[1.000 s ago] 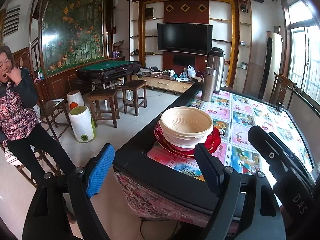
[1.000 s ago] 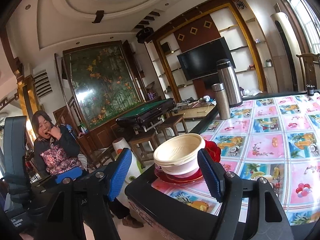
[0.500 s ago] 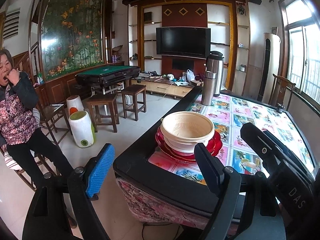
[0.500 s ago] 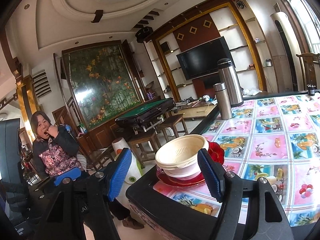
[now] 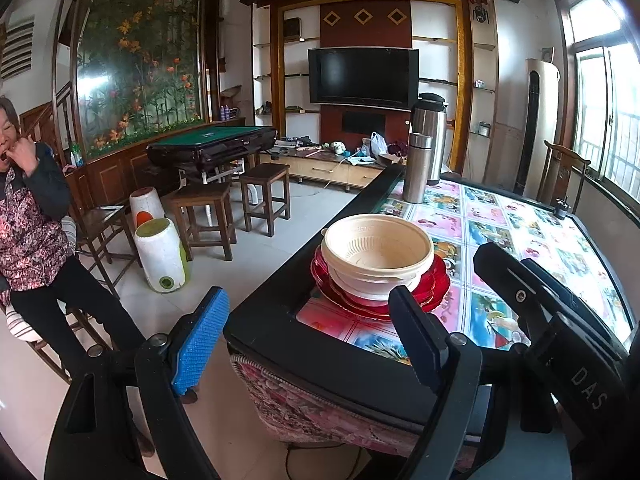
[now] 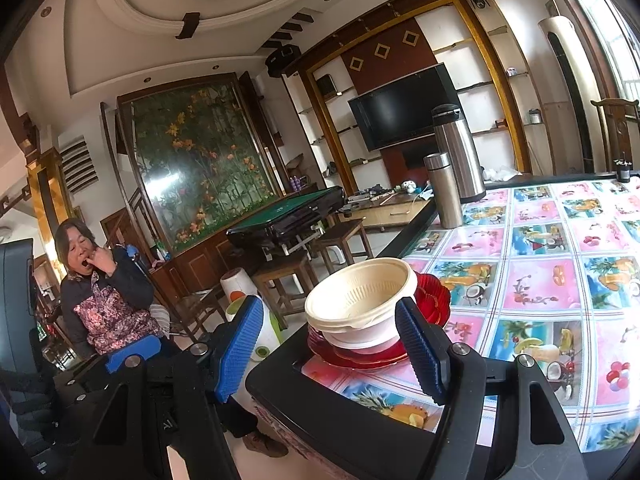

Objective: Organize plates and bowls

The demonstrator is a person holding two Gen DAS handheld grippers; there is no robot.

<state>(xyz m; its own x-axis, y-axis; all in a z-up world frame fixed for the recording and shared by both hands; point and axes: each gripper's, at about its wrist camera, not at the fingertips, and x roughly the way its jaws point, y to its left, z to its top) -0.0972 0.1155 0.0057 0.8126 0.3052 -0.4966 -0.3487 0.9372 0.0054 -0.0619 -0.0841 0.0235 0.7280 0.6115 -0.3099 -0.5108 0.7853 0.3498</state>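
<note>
Edging closer since the earlier frame, the right gripper [image 6: 332,344], wide open and empty like the left gripper [image 5: 308,340], sits nearer the cream bowls [image 6: 360,300] stacked on red plates [image 6: 432,292] dead ahead.

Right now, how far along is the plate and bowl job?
Looks done: cream bowls sit nested on the red plates, one stack near the table corner. In hand: nothing; the left gripper and right gripper are both open, short of the stack. Left: no loose dishes show elsewhere on the table, only two flasks, so perhaps just moving the stack.
</note>
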